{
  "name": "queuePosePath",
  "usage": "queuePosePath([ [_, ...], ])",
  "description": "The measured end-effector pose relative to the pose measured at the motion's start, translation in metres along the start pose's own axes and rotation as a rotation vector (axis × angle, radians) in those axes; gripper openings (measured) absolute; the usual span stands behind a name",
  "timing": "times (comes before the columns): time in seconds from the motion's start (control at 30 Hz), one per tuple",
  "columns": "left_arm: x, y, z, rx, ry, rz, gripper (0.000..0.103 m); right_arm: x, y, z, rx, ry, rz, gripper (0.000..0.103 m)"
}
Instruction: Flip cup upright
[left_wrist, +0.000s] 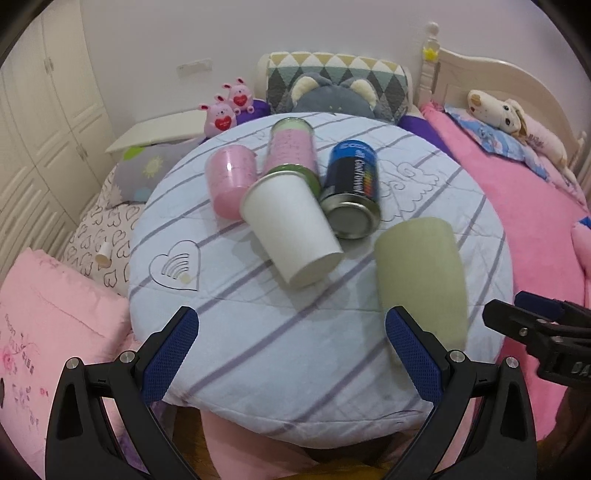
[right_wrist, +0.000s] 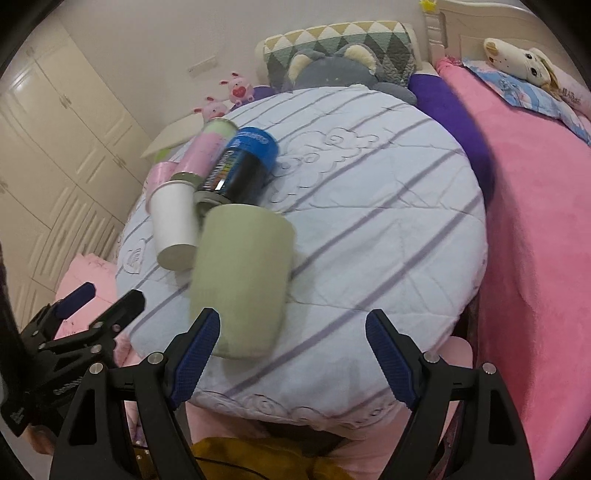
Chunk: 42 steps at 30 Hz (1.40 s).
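The left hand-held gripper is hovering at the near edge of the round bench, its two blue-padded fingers standing wide apart and gripping nothing. The right hand-held gripper is hovering beside it over the same edge, also spread wide and empty.

The green cup is lying on its side on the striped quilted cover near the front of the bench, looking slightly blurred. In the left wrist view it is lying just beyond the left gripper's right finger; in the right wrist view the same cup is lying just beyond the right gripper's left finger. Whether either finger is touching it cannot be told.

Farther back, a white paper cup is lying on its side, with a pink cup, a pink-and-green canister and a blue-and-black can lying close around it. The can's metal end is sitting near the green cup.

A pink bed is running along the right side of the bench.
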<state>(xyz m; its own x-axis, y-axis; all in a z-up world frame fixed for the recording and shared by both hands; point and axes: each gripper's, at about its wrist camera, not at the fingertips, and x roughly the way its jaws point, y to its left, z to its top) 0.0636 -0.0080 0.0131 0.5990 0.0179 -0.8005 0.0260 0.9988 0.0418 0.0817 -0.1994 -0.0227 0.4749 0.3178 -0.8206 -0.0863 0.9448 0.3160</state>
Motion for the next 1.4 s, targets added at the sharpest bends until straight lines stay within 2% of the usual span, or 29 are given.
queuePosePath([
  [0.1,-0.002,-0.018,0.004,0.008,0.020,0.021,0.102,-0.001,-0.014,0.001,0.005,-0.019,-0.007,0.083],
  [0.23,-0.003,-0.044,0.013,0.025,0.036,0.011,0.102,-0.001,-0.037,0.003,0.029,-0.028,0.064,0.083],
  [0.37,0.003,-0.069,0.023,0.067,0.054,0.022,0.102,-0.001,-0.056,0.005,0.027,-0.047,0.040,0.083],
  [0.5,0.017,-0.090,0.037,0.084,0.086,0.022,0.102,0.001,-0.068,0.006,0.011,-0.050,0.062,0.083],
  [0.77,0.046,-0.105,0.055,0.070,0.158,0.020,0.102,0.007,-0.082,0.011,-0.038,-0.058,0.115,0.083],
  [1.13,0.085,-0.116,0.061,0.116,0.276,0.086,0.102,0.038,-0.091,0.022,-0.027,0.009,0.169,0.083],
  [1.2,0.089,-0.116,0.060,0.123,0.295,0.095,0.101,0.038,-0.093,0.023,-0.024,0.007,0.176,0.083],
  [1.27,0.095,-0.115,0.060,0.116,0.331,0.083,0.086,0.039,-0.093,0.023,-0.025,0.009,0.177,0.083],
  [1.3,0.097,-0.115,0.059,0.117,0.350,0.072,0.082,0.040,-0.092,0.024,-0.029,0.010,0.175,0.083],
  [1.4,0.096,-0.115,0.057,0.115,0.355,0.063,0.082,0.041,-0.090,0.026,-0.031,0.011,0.171,0.083],
])
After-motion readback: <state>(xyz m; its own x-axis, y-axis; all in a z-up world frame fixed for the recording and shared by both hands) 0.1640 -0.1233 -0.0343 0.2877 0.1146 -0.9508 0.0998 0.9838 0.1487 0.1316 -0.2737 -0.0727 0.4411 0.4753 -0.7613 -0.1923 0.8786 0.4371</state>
